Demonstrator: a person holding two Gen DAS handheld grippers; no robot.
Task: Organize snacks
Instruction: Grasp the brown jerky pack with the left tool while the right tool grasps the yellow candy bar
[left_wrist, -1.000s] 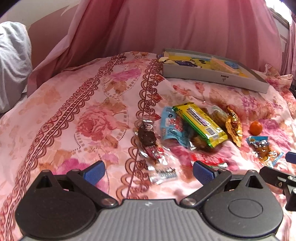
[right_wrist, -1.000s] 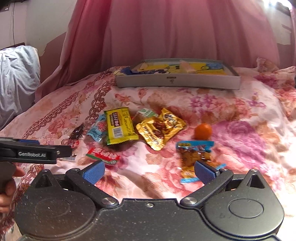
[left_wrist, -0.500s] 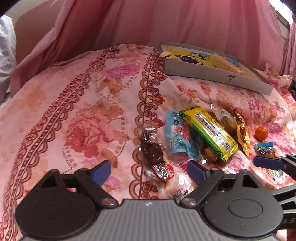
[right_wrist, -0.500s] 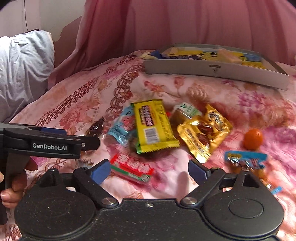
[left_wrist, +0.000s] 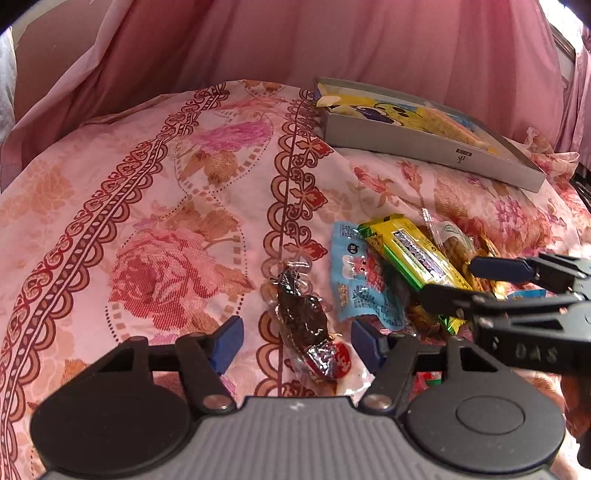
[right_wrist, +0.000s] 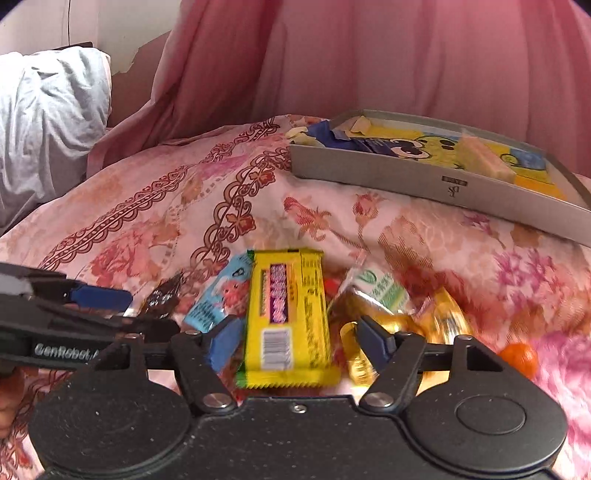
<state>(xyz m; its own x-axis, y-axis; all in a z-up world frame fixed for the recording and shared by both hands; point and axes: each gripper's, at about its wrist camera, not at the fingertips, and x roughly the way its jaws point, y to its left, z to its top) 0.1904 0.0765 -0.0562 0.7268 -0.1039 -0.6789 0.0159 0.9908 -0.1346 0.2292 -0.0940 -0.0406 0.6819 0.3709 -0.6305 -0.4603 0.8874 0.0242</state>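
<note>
A bed covered with a pink floral bedspread (left_wrist: 177, 221) fills both views, with pink curtains (left_wrist: 332, 44) hanging behind it and a grey pillow (right_wrist: 44, 122) at the far left. The left gripper (left_wrist: 297, 336) sits low over the cloth with its blue-tipped fingers spread apart, and a clear-wrapped dark snack (left_wrist: 303, 314) with a red end lies on the bedspread between them. Just to the right of it lies a light blue packet (left_wrist: 360, 280), partly overlapped by a long yellow bar (right_wrist: 286, 314). The right gripper (right_wrist: 297, 338) also has its fingers spread, one on each side of the yellow bar's near end, not yet pinching it. Further right lie a green-and-white packet (right_wrist: 380, 288), a gold foil packet (right_wrist: 447, 321) and a small orange ball (right_wrist: 519, 356). Beyond the pile, toward the curtains, rests a shallow grey box (right_wrist: 424, 181) with a yellow cartoon lining.
</note>
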